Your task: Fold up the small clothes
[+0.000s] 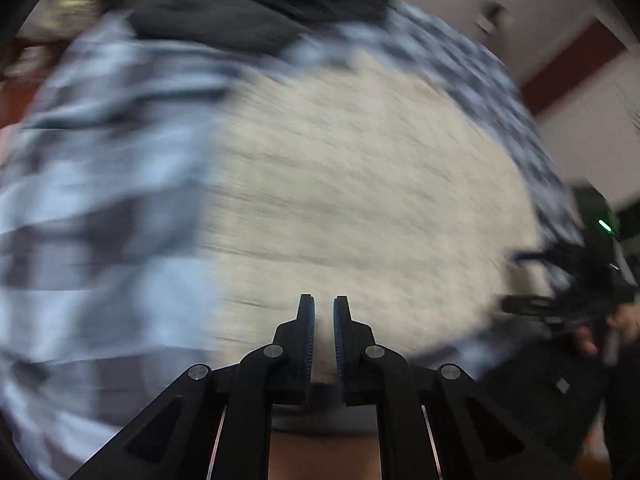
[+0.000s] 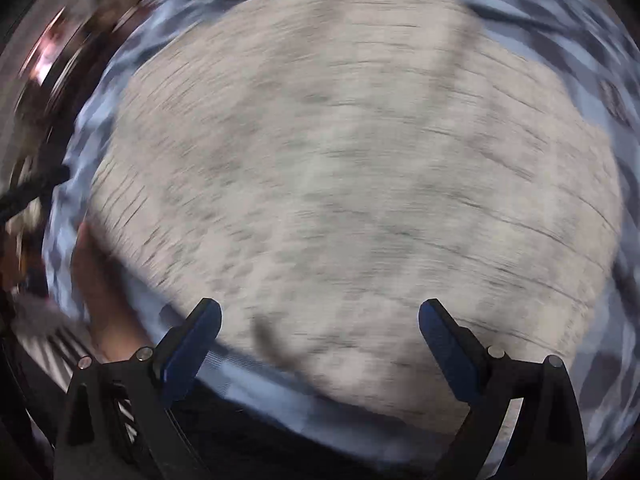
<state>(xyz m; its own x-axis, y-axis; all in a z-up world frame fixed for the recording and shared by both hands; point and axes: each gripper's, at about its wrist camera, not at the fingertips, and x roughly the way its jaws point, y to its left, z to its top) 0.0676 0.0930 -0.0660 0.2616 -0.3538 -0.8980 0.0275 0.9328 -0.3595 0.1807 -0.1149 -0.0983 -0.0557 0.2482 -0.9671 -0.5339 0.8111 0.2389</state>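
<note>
A cream garment with faint dark marks [image 1: 360,184] lies spread on a blue and white checked cloth [image 1: 100,168]. Both views are motion blurred. My left gripper [image 1: 324,300] hangs over the garment's near edge, its fingers nearly together with a thin gap and nothing seen between them. My right gripper [image 2: 320,312] is wide open and empty above the garment [image 2: 352,168], near its front edge. The right gripper also shows at the right edge of the left wrist view [image 1: 560,304].
A dark grey piece of clothing [image 1: 248,12] lies at the far side of the checked cloth [image 2: 592,40]. A bare hand [image 2: 104,300] shows at the lower left of the right wrist view. A white wall with a red-brown band [image 1: 572,68] lies beyond.
</note>
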